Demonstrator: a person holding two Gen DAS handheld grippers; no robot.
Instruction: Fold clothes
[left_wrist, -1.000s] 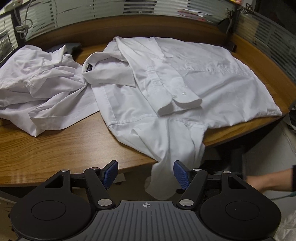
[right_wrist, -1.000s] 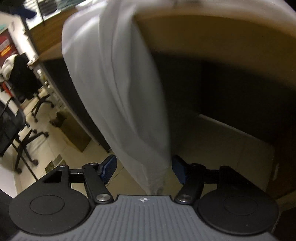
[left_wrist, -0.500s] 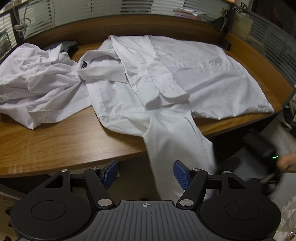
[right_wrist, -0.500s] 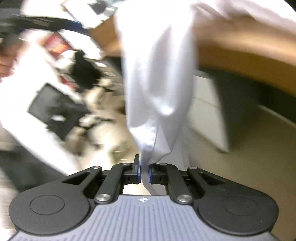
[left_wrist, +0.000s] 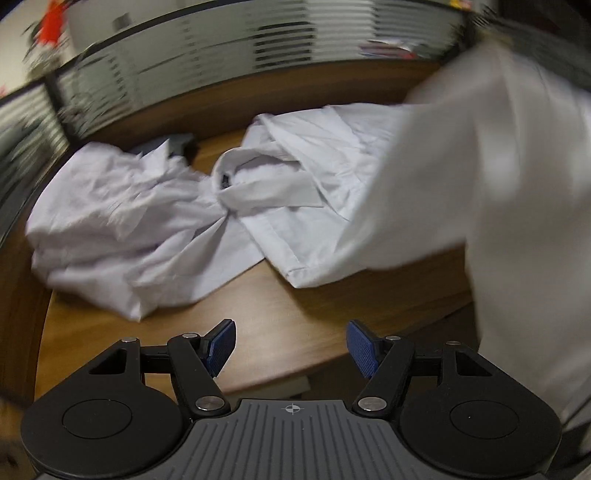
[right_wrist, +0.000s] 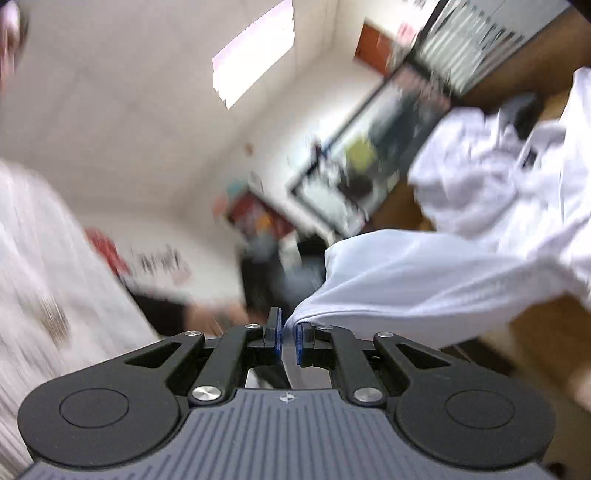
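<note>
Nearest the right wrist camera, the right gripper has its blue pads pinched together on the cuff end of the long white cotton sleeve. Its jaws have just been closing, with that cloth between them. The sleeve runs from the pads toward 2 o'clock, back to the flat white button-up shirt. Holding it by the very end looks deliberate: the whole length can then be carried over the shirt body in one sweep.

In the left wrist view, the left gripper has its blue-padded fingers apart and empty, over the bare rounded edge of the brown wooden desk. It seems kept free to pin or smooth the cloth when the sleeve lands.

Past it, at 3 o'clock, the lifted sleeve fills the side of that view as a blurred white sheet, raised clear of the desk. The shirt lies at 12 to 1 o'clock with its collar toward 11, spread flat so that folds can be laid on it.

Farther off at 10 o'clock is a crumpled heap of white garment, touching the shirt at the collar and, I judge, waiting its turn. Behind runs a striped partition wall along the desk's far rim.
</note>
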